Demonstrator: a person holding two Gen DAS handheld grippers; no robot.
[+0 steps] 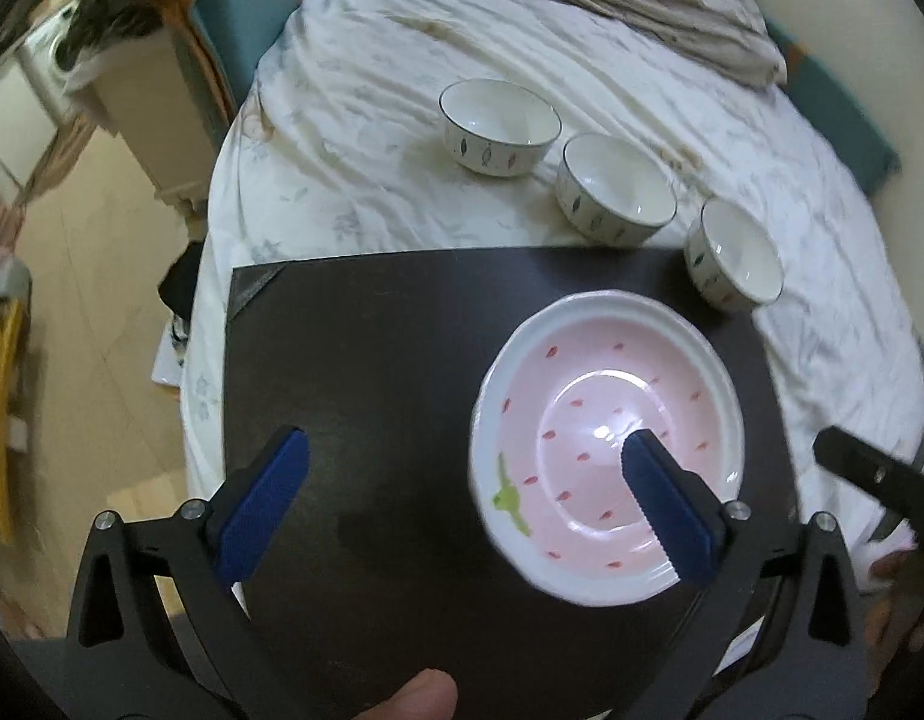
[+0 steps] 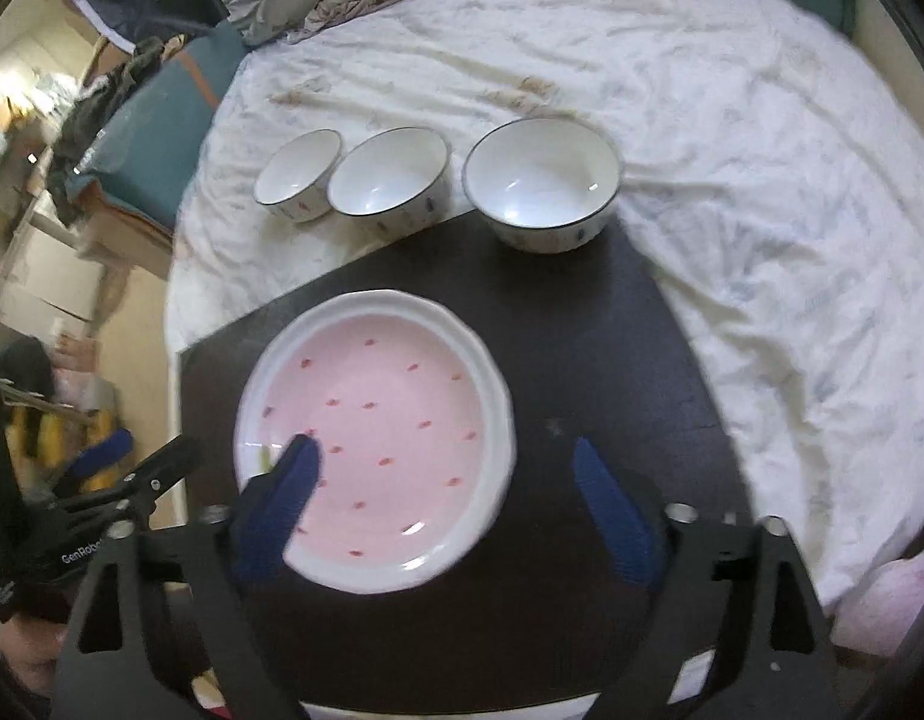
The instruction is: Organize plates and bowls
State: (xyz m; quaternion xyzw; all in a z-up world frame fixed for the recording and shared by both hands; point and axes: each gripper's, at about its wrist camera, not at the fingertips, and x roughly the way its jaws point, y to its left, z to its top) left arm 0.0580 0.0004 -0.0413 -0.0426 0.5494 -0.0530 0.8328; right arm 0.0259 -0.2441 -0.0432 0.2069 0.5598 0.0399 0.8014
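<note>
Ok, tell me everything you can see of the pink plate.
The pink plate is a shallow, round, glossy dish that looks ceramic, with a broad white stepped rim, a pale pink well dotted with small red marks and one green mark near the edge. It lies flat, right way up and empty on the dark board, nearer than the three white bowls. Both grippers hang open above it; neither appears to touch it.

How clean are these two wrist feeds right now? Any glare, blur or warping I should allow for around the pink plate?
Left wrist view: a bright glare spot sits in the well of the pink plate, its near rim is smeared, and the fisheye bends the dark board edges. Right wrist view: the plate rim and the blue fingertips are motion-blurred, with only a small glint near the plate's near edge; the corners vignette to black.
</note>
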